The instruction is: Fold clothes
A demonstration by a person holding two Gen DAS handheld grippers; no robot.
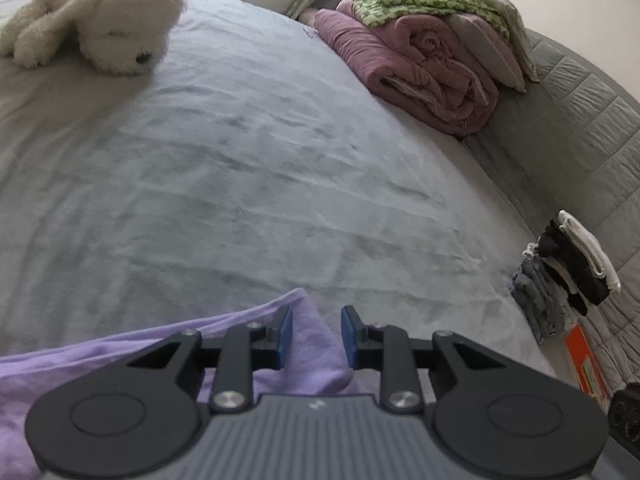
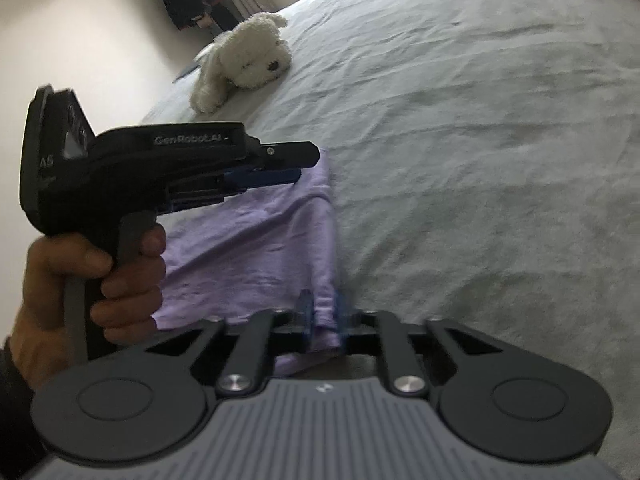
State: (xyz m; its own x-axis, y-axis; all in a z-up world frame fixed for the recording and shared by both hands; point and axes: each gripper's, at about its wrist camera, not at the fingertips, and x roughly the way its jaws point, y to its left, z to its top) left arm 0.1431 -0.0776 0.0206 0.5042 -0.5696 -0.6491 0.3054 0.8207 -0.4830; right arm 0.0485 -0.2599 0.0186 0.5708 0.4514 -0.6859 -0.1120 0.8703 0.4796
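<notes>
A lilac garment [image 2: 256, 240] lies on the grey bed sheet [image 2: 460, 140], spread between the two grippers. In the right wrist view my right gripper [image 2: 324, 310] is shut on a bunched near edge of this garment. My left gripper [image 2: 306, 164], held by a hand [image 2: 120, 268], reaches in from the left at the garment's far corner. Seen from the left wrist camera, the left gripper [image 1: 316, 338] has its blue pads [image 1: 285, 336] apart, and the lilac garment [image 1: 308, 344] runs under and between them with its corner poking past the tips.
A white plush dog [image 2: 248, 60] lies near the bed's far left edge. Rolled pink and green bedding [image 1: 424, 48] is piled at the headboard end. A stack of folded clothes [image 1: 568, 272] leans against the grey quilted side [image 1: 592, 120], beside an orange box [image 1: 584, 364].
</notes>
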